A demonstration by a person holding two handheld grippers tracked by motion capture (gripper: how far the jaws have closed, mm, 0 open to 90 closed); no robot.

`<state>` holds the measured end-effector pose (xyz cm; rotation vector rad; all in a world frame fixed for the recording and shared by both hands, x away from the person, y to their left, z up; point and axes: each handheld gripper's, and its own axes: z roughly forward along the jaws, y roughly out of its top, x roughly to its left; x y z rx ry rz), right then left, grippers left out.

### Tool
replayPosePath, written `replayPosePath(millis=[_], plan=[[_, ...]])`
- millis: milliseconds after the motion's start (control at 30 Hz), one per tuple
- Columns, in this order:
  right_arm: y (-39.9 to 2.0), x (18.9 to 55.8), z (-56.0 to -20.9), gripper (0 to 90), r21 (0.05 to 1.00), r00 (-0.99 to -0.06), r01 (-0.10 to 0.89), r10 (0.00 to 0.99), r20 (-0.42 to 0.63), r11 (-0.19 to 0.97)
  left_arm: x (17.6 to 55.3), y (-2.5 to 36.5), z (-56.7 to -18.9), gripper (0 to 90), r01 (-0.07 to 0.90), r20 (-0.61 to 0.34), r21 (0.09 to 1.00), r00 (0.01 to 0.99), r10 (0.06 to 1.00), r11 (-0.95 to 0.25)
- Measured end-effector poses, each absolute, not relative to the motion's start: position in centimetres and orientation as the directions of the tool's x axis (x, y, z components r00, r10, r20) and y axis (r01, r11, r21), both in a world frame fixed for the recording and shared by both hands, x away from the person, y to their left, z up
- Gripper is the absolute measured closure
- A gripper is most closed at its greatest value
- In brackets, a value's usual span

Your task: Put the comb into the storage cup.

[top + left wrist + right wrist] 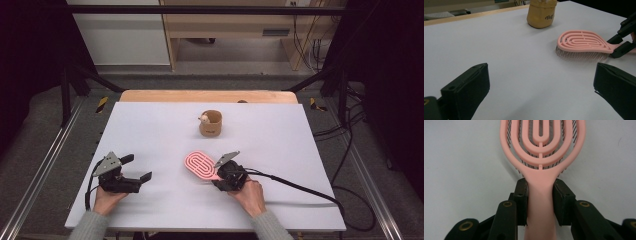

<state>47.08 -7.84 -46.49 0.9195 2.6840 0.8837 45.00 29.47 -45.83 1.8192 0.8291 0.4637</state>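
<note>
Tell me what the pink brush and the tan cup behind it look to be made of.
Pink brush: looks like moulded plastic with a smooth matte finish, its open looped ribs cast in one piece; the thin dark bristles underneath could be nylon or wire. Tan cup: seems soft, perhaps fabric or paper-like, judging by its rounded, slightly slumped wall and printed mark; hard to tell for sure.

Right gripper (218,176) sits clamped near the table's front; left gripper (139,169), jaws apart, rests front-left.

A small dark printed logo is seen on the tan cup (541,15); lettering too blurred to be read. No other text, numbers or signs made out.
</note>
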Motion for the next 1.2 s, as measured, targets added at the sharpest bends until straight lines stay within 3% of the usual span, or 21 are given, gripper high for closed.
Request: replayPosePath(millis=[1200], plan=[[-8.7, 46.4, -44.4, 69.3, 0.662, -0.792, 0.463, 0.61, 0.011, 0.589, 45.1, 29.4, -45.9, 0.6, 0.341, -0.077, 0.914, 0.675, 0.734, -0.218]])
